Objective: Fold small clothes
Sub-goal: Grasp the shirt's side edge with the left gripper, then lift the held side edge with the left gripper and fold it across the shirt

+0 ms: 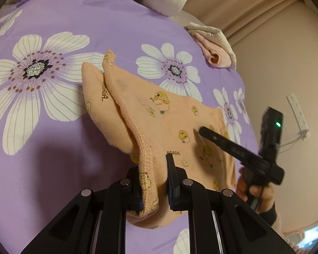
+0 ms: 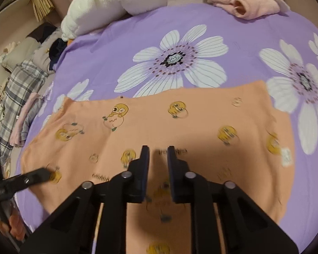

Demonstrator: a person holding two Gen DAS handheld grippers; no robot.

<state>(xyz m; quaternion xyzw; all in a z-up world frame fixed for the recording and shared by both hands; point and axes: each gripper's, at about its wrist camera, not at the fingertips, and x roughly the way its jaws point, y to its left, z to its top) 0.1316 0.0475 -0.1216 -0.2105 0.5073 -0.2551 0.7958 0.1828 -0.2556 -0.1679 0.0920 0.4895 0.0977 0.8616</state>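
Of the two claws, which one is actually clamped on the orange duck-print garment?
The left claw, pinching the orange garment at its stitched hem; the right claw holds nothing.

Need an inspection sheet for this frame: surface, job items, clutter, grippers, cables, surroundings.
Surface: purple bedsheet with big white flowers.
Job's things: orange garment with yellow duck print lies spread on the sheet; one edge is lifted.
Clutter: pink and beige clothes at the far edge; white plush blanket behind.
Grippers: left gripper shut on the garment's stitched hem; right gripper over the garment's middle, fingers close together with a narrow gap, no cloth seen between them.
Cables: a thin cord hangs from the wall power strip.
Surroundings: beige curtain; piled plaid fabric beside the bed.
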